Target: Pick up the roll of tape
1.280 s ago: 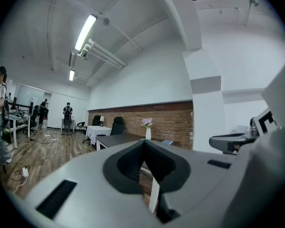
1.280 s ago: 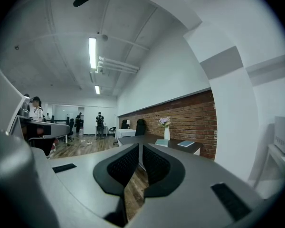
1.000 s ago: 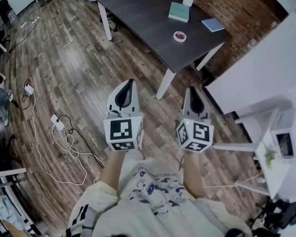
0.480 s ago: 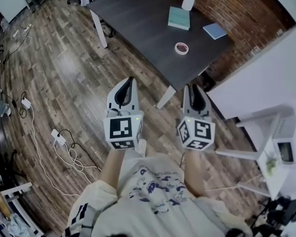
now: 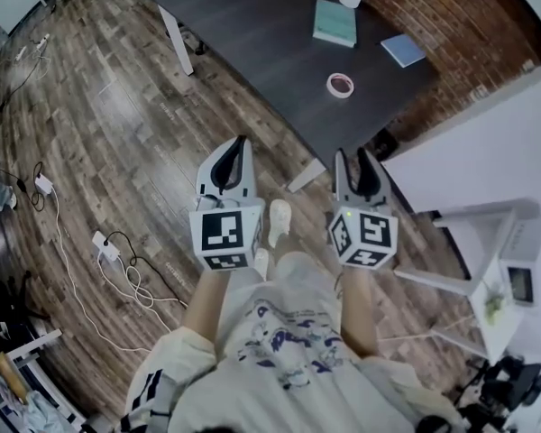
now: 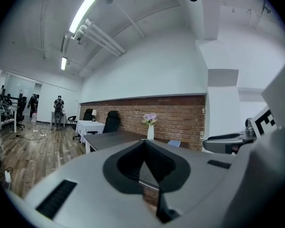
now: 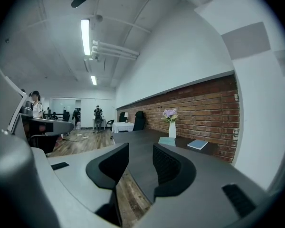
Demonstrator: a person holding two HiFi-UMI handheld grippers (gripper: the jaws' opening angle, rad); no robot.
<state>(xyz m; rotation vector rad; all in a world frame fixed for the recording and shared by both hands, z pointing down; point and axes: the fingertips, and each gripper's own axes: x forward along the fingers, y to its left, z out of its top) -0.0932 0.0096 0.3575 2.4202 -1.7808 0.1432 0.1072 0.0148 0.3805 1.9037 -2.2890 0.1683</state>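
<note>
While a vase [image 7: 172, 129] holds flowers [image 7: 169, 113], left claw [image 5: 241, 142] is closed and right claw [image 5: 356, 152] is opening, empty.

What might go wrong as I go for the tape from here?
The small pink-and-white roll of tape lies flat on the dark grey table; the right gripper, jaws opening and empty, may just push it along. The white table leg stands near the person's shoe: a trip risk. The shut left gripper might knock the table edge.
</note>
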